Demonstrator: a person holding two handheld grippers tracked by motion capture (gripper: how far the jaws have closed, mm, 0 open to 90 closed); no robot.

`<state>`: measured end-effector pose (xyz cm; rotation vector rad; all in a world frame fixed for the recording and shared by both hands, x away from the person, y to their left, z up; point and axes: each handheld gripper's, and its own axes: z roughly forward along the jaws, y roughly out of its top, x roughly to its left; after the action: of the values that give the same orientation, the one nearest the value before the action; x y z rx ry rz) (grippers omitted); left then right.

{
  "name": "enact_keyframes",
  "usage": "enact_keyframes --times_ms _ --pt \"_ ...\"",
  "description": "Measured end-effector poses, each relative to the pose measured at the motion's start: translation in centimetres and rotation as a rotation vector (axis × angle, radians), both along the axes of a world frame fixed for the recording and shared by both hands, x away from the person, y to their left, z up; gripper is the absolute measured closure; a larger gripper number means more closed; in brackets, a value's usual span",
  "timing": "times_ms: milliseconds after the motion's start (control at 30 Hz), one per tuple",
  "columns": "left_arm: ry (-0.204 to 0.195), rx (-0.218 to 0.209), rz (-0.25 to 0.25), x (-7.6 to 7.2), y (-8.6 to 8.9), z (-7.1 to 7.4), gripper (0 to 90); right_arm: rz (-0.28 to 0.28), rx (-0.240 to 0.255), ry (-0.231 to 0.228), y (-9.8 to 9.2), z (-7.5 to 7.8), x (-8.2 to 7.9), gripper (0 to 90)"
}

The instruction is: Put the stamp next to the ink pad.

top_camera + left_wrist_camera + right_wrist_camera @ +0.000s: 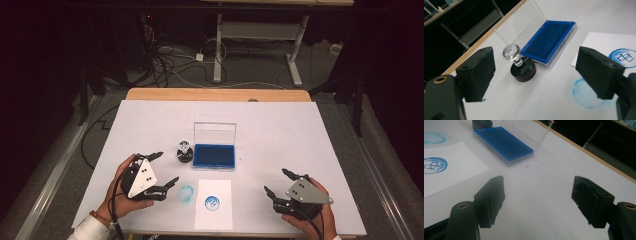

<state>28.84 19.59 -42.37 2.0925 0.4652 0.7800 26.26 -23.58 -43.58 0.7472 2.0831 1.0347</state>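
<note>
A round black stamp with a clear faceted knob [184, 151] [520, 66] stands upright on the white table, just left of a blue ink pad [214, 156] [547, 42] [504, 143] in a clear case with its lid raised. A white paper sheet [214, 204] [606, 41] [451, 167] near the front edge bears a blue round print [212, 202] [624, 57] [434, 165]. My left gripper [165, 170] [535, 75] is open, low and left of the stamp, nothing between its jaws. My right gripper [276, 183] [537, 202] is open over bare table at the front right.
A smeared blue ink ring [186, 193] [586, 95] [432, 138] marks the table left of the paper. The white table cover [300, 130] ends at a wooden far edge [217, 94]. Beyond it lie cables and a desk frame on the floor.
</note>
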Motion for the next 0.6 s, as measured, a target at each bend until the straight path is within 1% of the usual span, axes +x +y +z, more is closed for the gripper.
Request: enact_keyframes --times_ms 67,200,267,333,433,467,500,567,600 --pt "0.0 -0.003 0.001 -0.1 0.2 -0.2 15.5 0.0 -0.001 0.001 0.0 0.0 0.0 26.9" --pt "-0.003 0.007 0.009 -0.4 0.6 -0.6 15.5 -0.002 0.001 -0.001 -0.1 0.0 0.0 26.9" --pt "-0.011 0.021 0.024 -0.5 0.8 -0.8 15.5 -0.004 -0.001 -0.004 -0.1 0.0 0.0 26.9" --pt "-0.003 0.017 0.032 -0.6 1.1 -1.1 15.5 -0.013 -0.002 -0.007 -0.1 0.1 0.0 26.9" --pt "0.007 0.024 0.045 -0.6 1.6 -1.5 15.5 -0.018 0.003 -0.005 -0.2 0.1 0.0 26.9" --pt "0.012 0.028 0.056 -0.7 1.7 -1.8 15.5 -0.018 0.001 -0.004 -0.2 0.1 0.0 26.9" --pt "0.025 0.022 0.062 -0.7 1.9 -2.0 15.5 -0.017 0.0 -0.006 -0.2 0.1 0.0 26.9" --pt "0.031 0.028 0.07 -0.8 2.0 -2.4 15.5 -0.016 0.001 -0.006 -0.2 0.1 0.1 26.9" --pt "0.042 0.028 0.076 -0.8 2.1 -2.6 15.5 -0.016 0.004 -0.006 -0.2 0.1 0.1 26.9"
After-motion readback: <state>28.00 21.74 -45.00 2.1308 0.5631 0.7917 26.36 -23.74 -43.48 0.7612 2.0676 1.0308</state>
